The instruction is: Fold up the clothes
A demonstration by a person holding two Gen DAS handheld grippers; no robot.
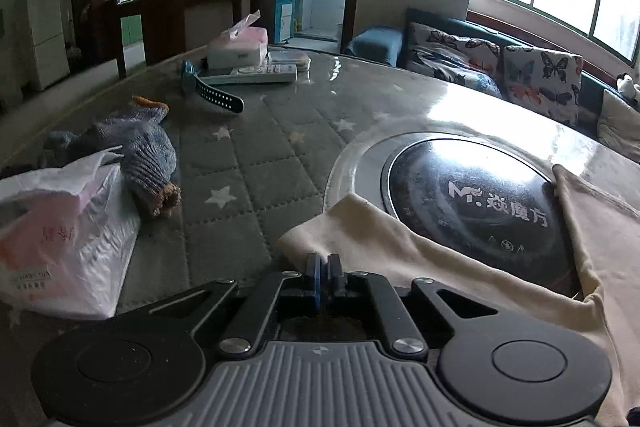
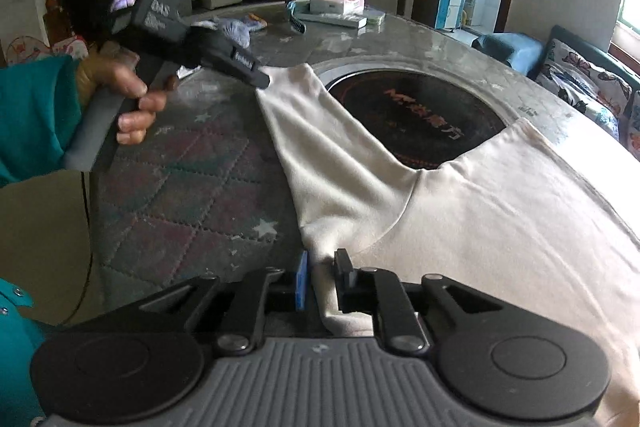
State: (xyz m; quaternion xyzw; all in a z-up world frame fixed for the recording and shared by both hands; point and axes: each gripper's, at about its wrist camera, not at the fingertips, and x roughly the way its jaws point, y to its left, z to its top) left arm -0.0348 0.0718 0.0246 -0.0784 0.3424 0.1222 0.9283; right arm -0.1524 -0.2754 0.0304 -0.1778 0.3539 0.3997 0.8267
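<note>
Here, a cream garment (image 2: 480,211) lies spread on the near right part of a big round table (image 1: 256,155), and it partly covers a black round cooker plate (image 1: 472,195) set in the table's middle. The left gripper (image 1: 323,263) has its fingers squeezed nearly together on the far end of one long cloth part, at its left corner. In the right wrist view, this same gripper (image 2: 262,81) is held by a hand (image 2: 128,95) in a teal sleeve (image 2: 36,119), and its tip touches that cloth end. The right gripper (image 2: 322,267) has its fingers narrow, with a fold of the cream cloth pinched between them at the near edge of the table. On the near left sits a white plastic bag (image 1: 68,239); its top is open, but I cannot tell what is inside. Just behind the bag lies a blue knitted thing (image 1: 140,151). On the far side stands a tissue box (image 1: 238,47) with a tissue poking out of the top, next to a remote (image 1: 256,73) and a watch strap (image 1: 218,97).
</note>
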